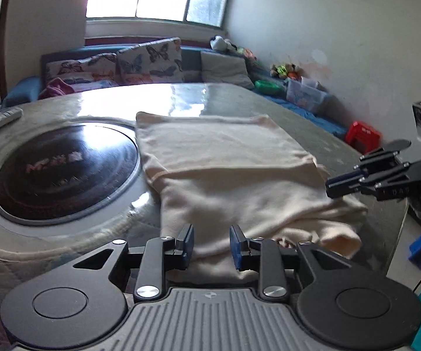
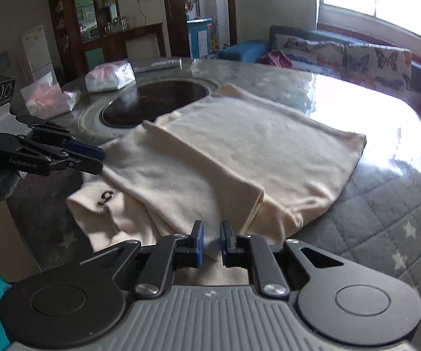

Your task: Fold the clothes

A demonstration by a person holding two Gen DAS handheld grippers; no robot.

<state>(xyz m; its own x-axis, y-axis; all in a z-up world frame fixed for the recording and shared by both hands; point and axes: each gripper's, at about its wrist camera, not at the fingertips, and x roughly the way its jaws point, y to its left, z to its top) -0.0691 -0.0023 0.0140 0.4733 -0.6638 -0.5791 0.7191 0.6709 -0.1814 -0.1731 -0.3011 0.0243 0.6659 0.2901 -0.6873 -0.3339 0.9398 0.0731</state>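
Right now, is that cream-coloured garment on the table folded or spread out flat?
Partly folded. The cream garment lies in overlapping layers on the table, one flap doubled across its middle, its collar end still loose at the near edge.

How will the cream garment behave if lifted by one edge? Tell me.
The cream garment will probably flop and drape: it lies in soft, limp folds. It looks light, being thin knit. Pushed, it may slide or bunch on the glossy table top.
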